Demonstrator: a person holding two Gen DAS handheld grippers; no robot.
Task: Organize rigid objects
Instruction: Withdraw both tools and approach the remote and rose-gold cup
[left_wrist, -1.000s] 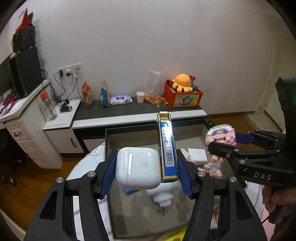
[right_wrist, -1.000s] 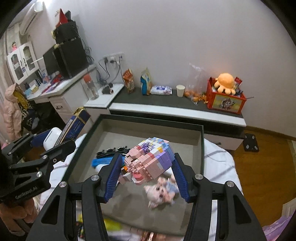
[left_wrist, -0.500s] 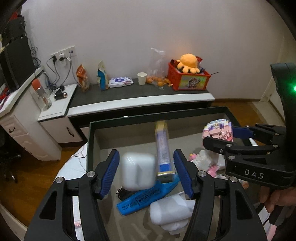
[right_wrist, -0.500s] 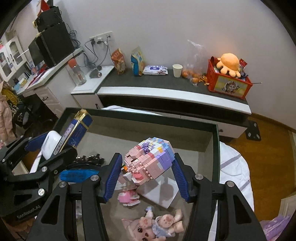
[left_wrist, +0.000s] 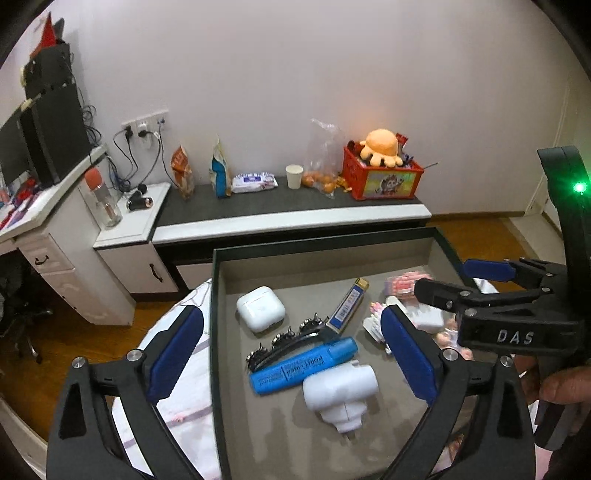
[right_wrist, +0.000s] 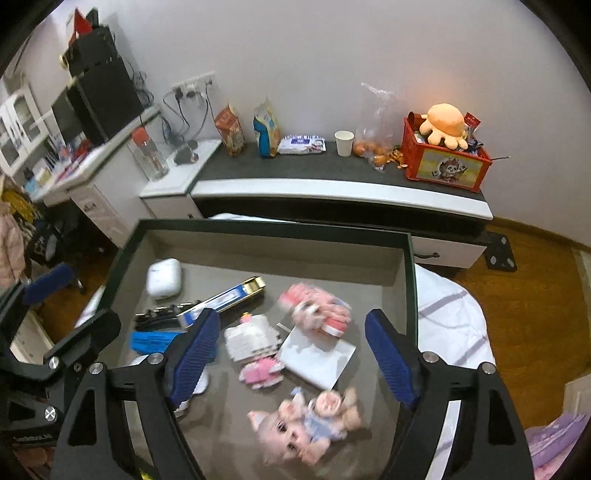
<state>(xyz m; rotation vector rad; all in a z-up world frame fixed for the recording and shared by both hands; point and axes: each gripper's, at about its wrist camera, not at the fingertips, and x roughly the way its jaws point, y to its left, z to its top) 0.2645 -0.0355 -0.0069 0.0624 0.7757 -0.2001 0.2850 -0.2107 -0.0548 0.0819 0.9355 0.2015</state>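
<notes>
A dark-rimmed grey tray (left_wrist: 332, 242) (right_wrist: 273, 229) lies under both grippers. My left gripper (left_wrist: 291, 343) hangs over its left half. Its jaws are opening and nothing sits between the pads. Below it in the tray lie a white earbud case (left_wrist: 260, 308) and a blue-and-gold box (left_wrist: 347, 308). My right gripper (right_wrist: 291, 332) hangs over the tray's right half, jaws opening and empty. A blurred pink brick figure (right_wrist: 317, 308) rests on the tray floor beneath it. Each gripper shows at the other view's edge: the right gripper (left_wrist: 454, 278), the left gripper (right_wrist: 74, 306).
Also in the tray: a blue marker (left_wrist: 303, 365), black hair clip (left_wrist: 284, 341), white plug adapter (left_wrist: 340, 395), white card (right_wrist: 317, 356), pink-white block figure (right_wrist: 255, 347) and pig doll (right_wrist: 306, 421). A low cabinet (right_wrist: 332, 184) stands behind, a desk (left_wrist: 55, 206) to the left.
Both grippers have opened. The earbud case and blue box left the left gripper and now lie in the tray. The pink brick figure left the right gripper and lies in the tray.
</notes>
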